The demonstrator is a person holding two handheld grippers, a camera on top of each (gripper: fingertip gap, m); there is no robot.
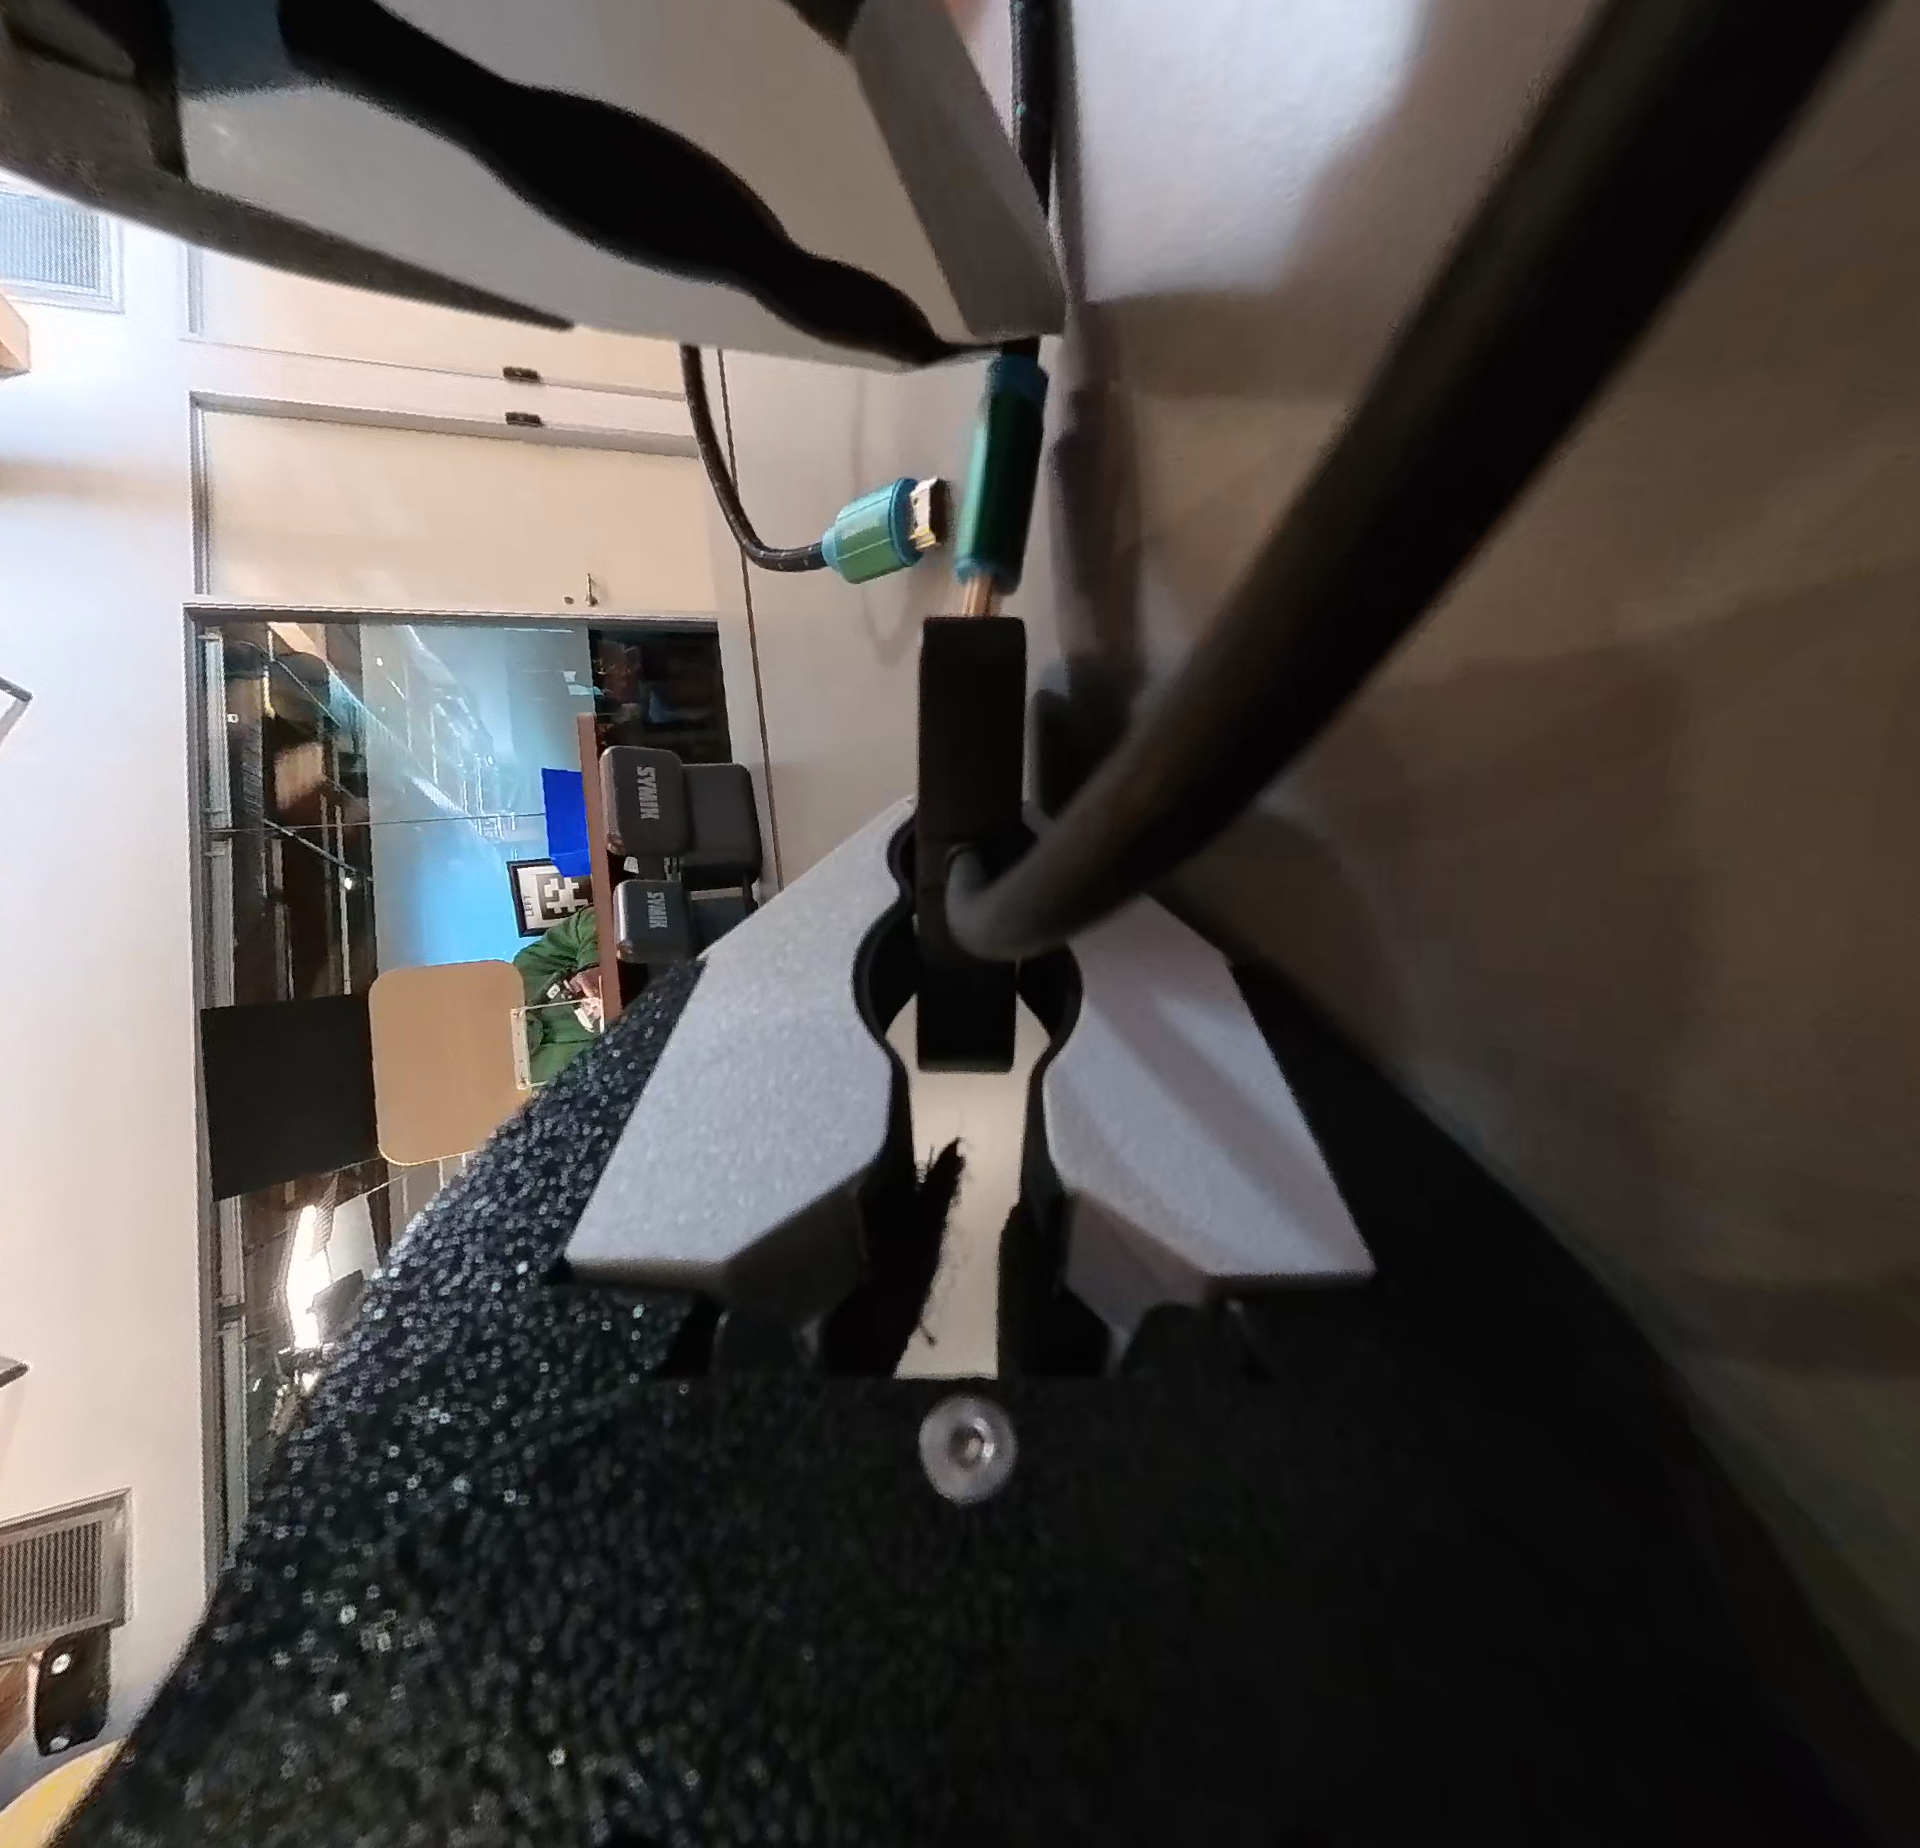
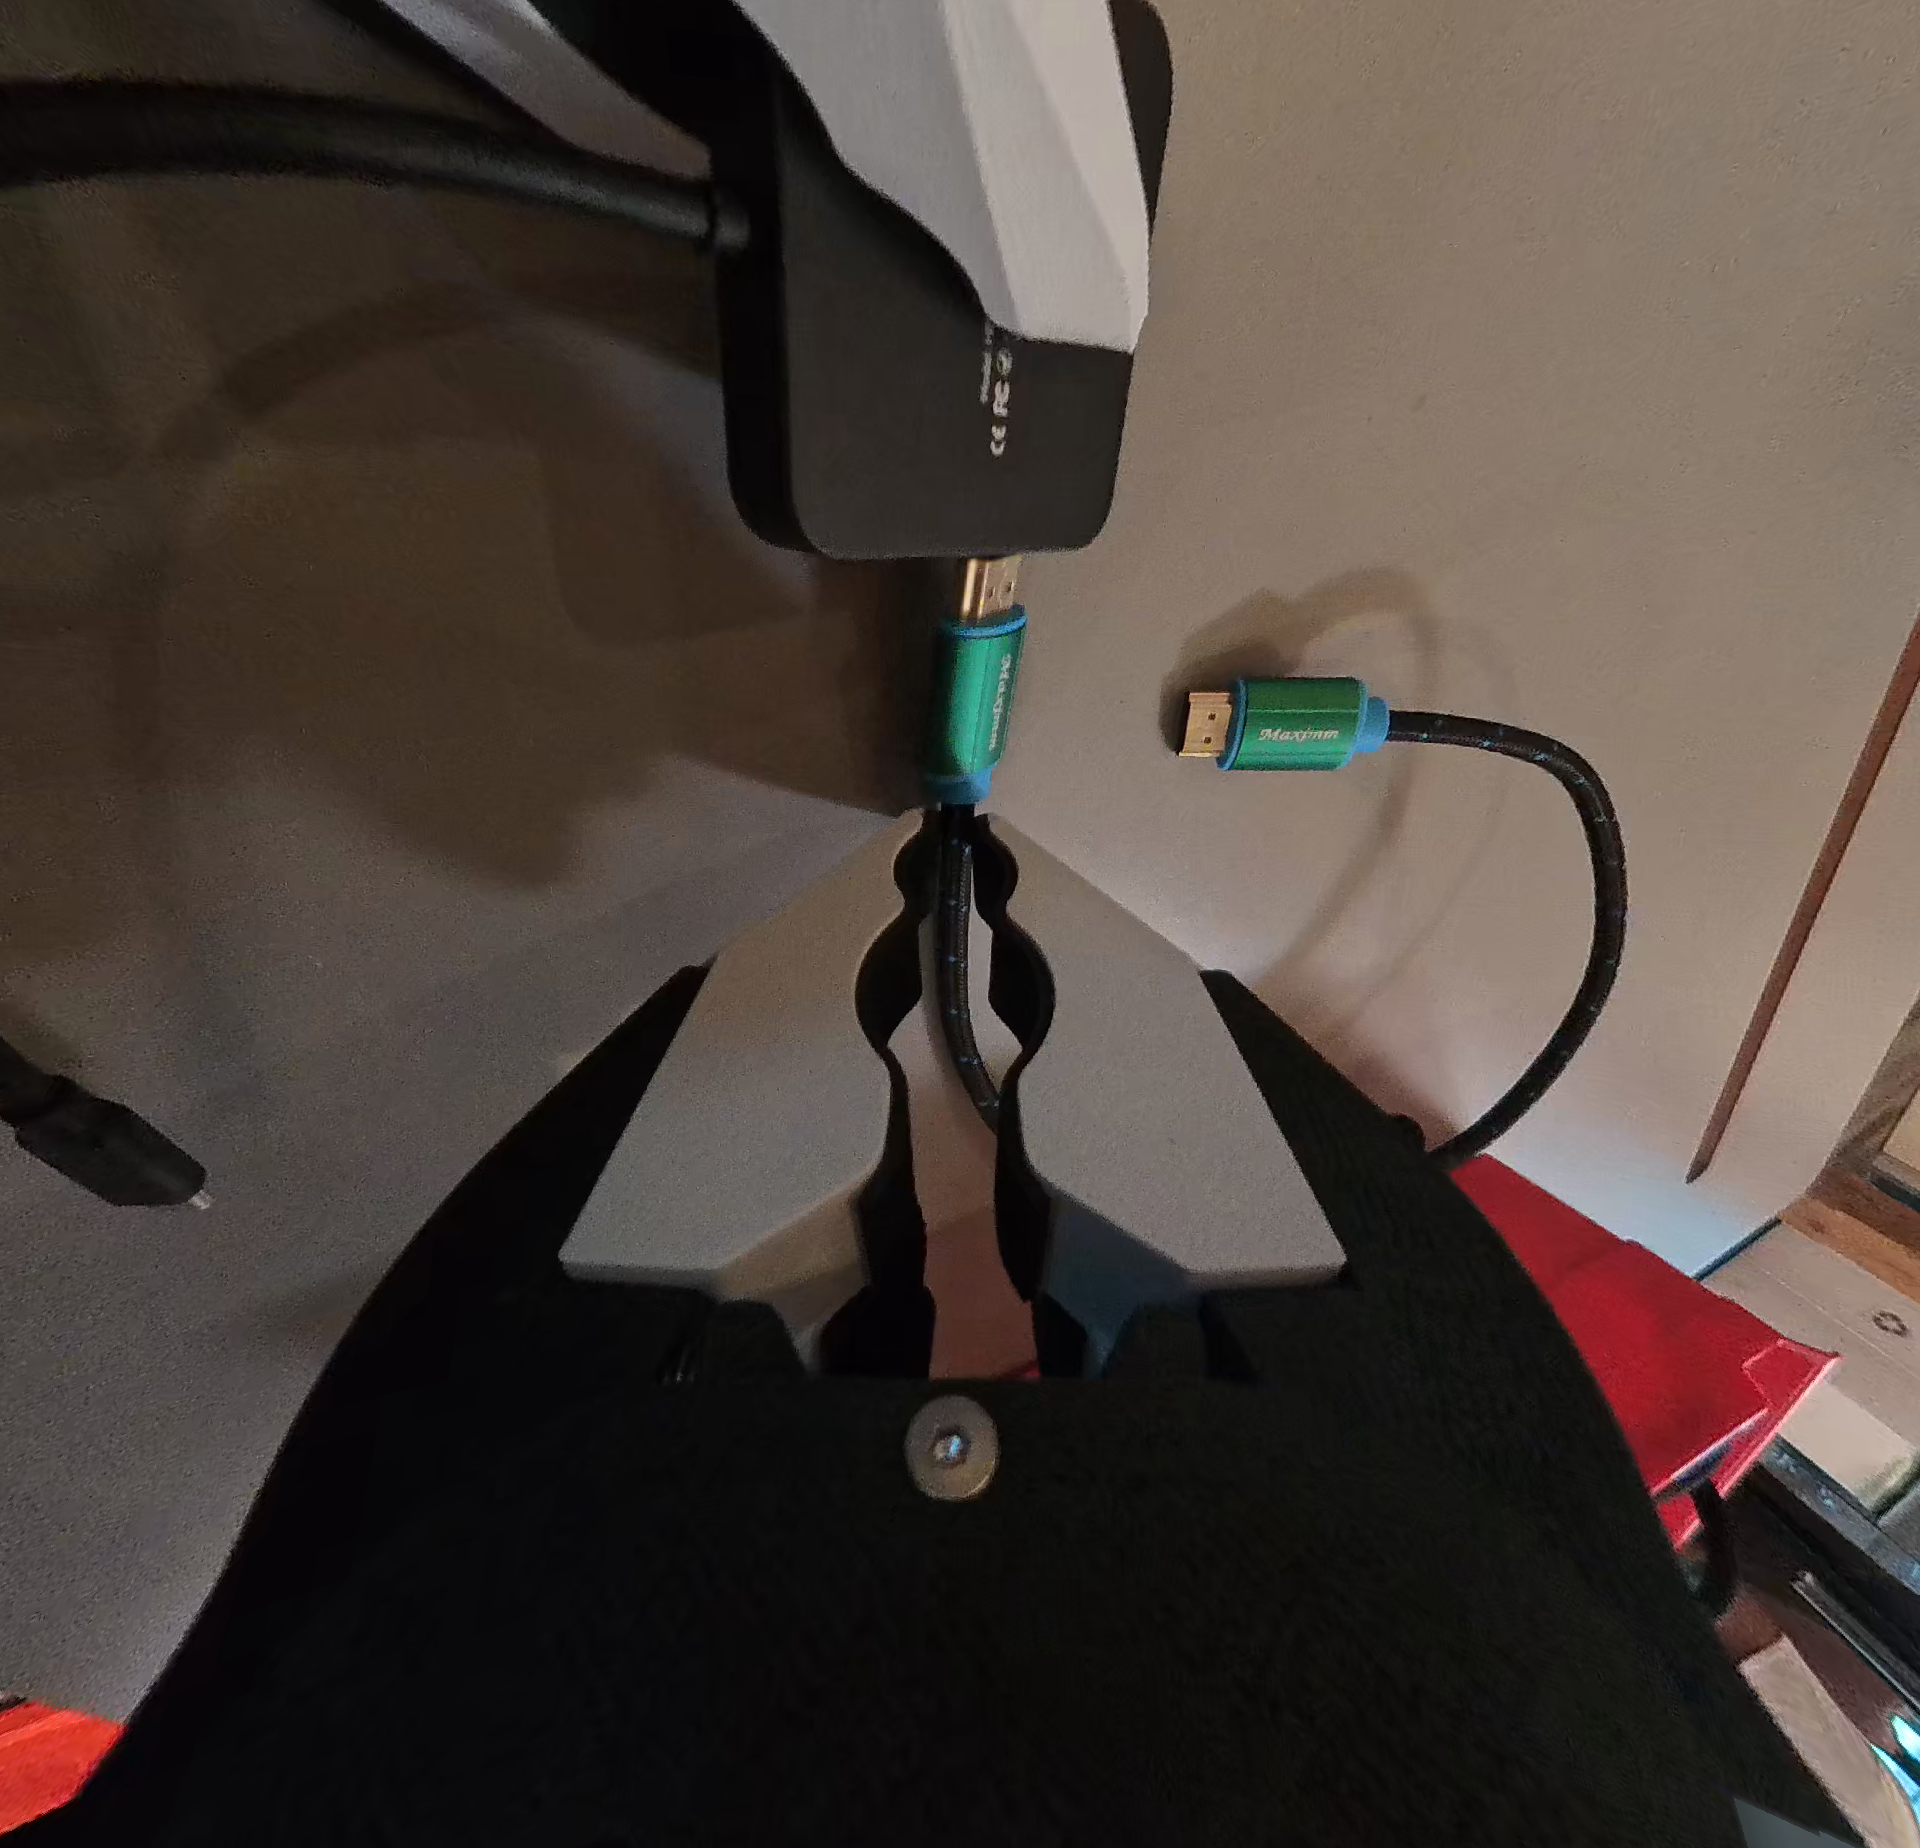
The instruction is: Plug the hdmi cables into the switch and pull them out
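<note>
My right gripper (image 2: 956, 842), clamped on the braided cable (image 2: 961, 967), lines its green plug (image 2: 979, 702) up straight ahead with the switch (image 2: 925, 427), which my left gripper (image 1: 971, 863) pinches tight

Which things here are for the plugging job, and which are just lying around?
For the job:
- black switch box, held by the left tongs
- green plug at the box's edge, its cord pinched in the right tongs
- second green plug, lying loose on the table

Just lying about:
- red thing at the table's edge
- black plug on the left
</note>
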